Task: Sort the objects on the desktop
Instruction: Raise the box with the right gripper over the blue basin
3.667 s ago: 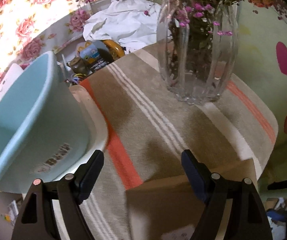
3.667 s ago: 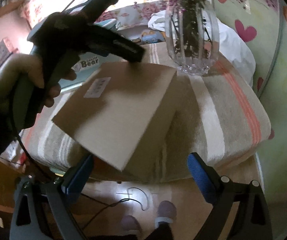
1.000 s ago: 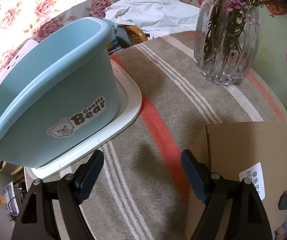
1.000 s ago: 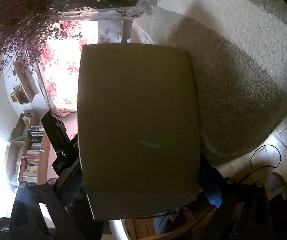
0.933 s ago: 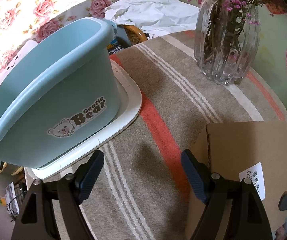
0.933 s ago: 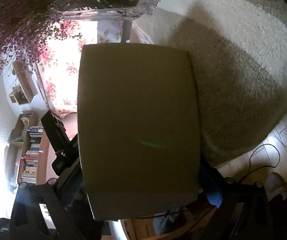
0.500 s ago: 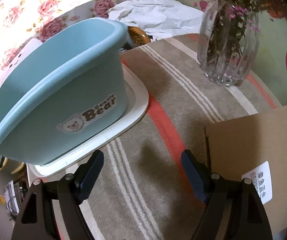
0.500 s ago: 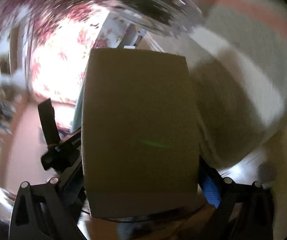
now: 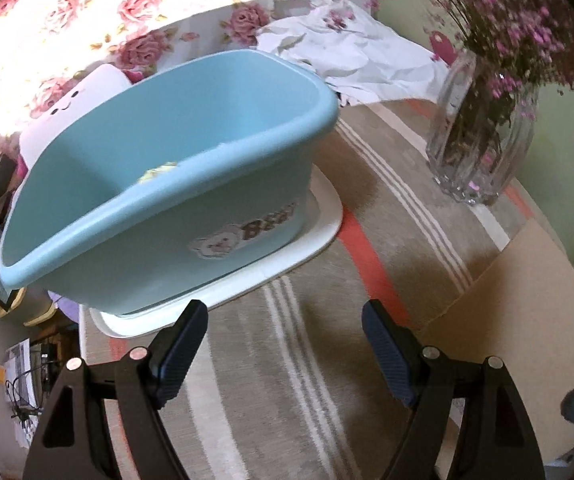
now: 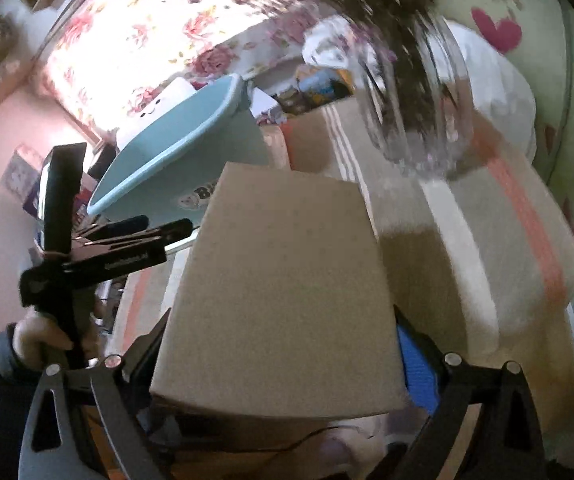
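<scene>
Gripping a plain brown cardboard box [image 10: 283, 288] between its jaws, the right hand-held gripper [image 10: 283, 364] is holding it; the left hand-held gripper [image 9: 285, 344] is gaping wide, holding nothing.

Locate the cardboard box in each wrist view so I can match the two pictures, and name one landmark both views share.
Left wrist view: the cardboard box fills the lower right, right of the open left tongs.
Right wrist view: the cardboard box fills the centre, clamped between the right tongs.
Shared landmark: the blue tub, upper left of the box in the right wrist view; the glass vase also shows in both.
</scene>
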`<state>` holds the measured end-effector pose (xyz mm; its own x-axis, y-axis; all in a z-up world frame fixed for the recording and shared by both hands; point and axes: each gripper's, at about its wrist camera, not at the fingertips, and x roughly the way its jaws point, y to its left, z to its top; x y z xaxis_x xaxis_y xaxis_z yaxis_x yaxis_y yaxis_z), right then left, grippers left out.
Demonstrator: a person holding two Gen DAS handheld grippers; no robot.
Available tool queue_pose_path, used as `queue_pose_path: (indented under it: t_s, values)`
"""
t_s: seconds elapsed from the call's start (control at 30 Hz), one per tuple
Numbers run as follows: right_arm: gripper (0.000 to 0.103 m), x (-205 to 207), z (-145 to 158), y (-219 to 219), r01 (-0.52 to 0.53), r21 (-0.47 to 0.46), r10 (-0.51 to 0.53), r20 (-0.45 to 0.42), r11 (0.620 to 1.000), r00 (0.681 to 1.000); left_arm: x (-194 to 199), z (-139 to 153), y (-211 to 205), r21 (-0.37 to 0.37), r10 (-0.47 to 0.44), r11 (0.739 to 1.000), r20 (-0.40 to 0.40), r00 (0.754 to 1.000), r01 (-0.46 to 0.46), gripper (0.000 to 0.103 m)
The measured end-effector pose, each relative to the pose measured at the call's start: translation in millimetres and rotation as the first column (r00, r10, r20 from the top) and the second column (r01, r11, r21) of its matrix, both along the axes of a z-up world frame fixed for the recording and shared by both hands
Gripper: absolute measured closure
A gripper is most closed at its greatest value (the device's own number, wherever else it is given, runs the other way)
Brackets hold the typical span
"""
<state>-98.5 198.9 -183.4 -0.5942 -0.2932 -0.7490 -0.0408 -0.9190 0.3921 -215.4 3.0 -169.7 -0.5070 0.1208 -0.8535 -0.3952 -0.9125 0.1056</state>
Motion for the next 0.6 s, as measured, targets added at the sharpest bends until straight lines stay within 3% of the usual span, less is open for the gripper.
queue_pose_path:
  t_s: [0.3,0.6]
  values:
    - [0.005,-3.1,44.7,-32.1,-0.045,0.138,0.052,-0.053,0.989,0.997,-1.0,22.0,-34.9,0.028,0.061,0.998,-0.032,0.998,-0.060,0.021]
    - [0.005,-4.9,71.2,-51.5,-0.085,0.195,0.102,-0.083,0.977,0.991,5.7,41.2,-68.2,0.057,0.129,0.990,-0.061,0.990,-0.126,0.020]
